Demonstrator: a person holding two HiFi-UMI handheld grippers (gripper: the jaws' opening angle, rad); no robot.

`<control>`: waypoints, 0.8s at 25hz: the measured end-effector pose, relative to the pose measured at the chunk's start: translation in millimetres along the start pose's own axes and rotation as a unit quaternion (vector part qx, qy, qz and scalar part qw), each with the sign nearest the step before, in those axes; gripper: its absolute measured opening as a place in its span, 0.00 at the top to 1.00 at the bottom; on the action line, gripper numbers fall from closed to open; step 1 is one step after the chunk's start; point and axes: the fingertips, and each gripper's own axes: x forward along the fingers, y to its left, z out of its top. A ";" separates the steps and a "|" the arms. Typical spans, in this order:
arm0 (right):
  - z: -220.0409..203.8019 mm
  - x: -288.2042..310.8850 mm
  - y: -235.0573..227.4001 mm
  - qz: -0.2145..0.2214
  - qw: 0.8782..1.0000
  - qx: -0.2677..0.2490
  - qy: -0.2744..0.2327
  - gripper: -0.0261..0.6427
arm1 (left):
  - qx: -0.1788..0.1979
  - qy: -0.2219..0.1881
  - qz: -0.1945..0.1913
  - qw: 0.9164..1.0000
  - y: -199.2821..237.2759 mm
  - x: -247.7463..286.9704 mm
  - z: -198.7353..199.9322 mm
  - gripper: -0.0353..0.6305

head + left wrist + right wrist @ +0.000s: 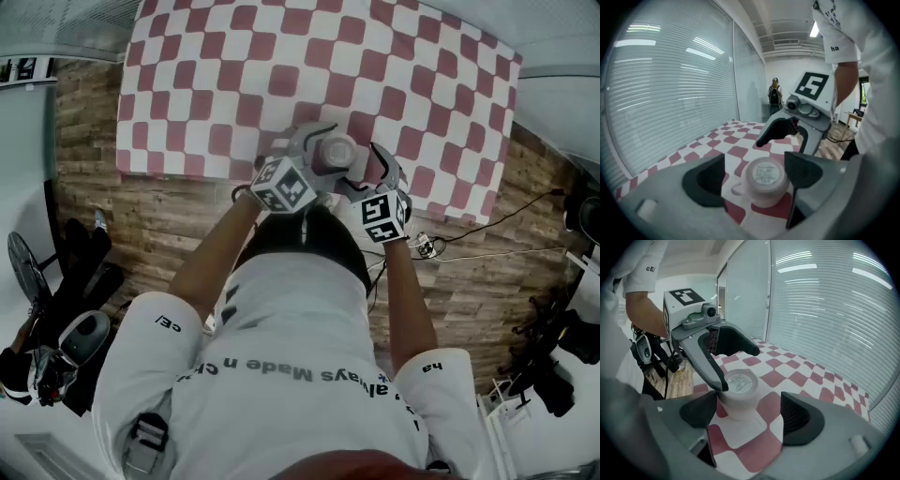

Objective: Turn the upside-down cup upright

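Left claw (pixel 757 174) and right claw (pixel 750 413), both released, bracket the cup (pixel 336 150), base-up between their jaws on the checked cloth (pixel 234 56); righting apparently remains undone.

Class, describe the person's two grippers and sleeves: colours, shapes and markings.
The left gripper and right gripper both have smooth grey bodies, each ending in two curved black pads. Each carries a white cube printed with black square markers. The person wears a white short-sleeved T-shirt with dark lettering on the sleeves.
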 end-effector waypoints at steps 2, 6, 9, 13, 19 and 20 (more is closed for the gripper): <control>10.5 -11.2 -3.3 -0.004 1.000 0.010 -0.012 0.35 | -0.011 -0.006 0.011 1.000 3.2 -11.6 8.9 0.35; 32.4 -36.2 -11.5 -0.009 0.999 0.038 -0.036 0.37 | -0.036 -0.022 0.032 0.999 7.9 -35.6 26.6 0.35; 52.3 -60.5 -17.3 -0.014 0.996 0.066 -0.060 0.40 | -0.061 -0.041 0.052 0.996 10.9 -58.7 45.8 0.35; 89.4 -95.2 -28.9 -0.029 0.989 0.094 -0.109 0.45 | -0.087 -0.080 0.080 0.990 18.8 -92.1 80.9 0.38; 149.3 -152.6 -39.6 -0.058 0.971 0.131 -0.191 0.56 | -0.121 -0.140 0.112 0.976 32.5 -138.1 134.5 0.46; 159.2 -162.8 -42.2 -0.065 0.967 0.138 -0.204 0.57 | -0.127 -0.154 0.125 0.972 38.0 -147.1 145.6 0.48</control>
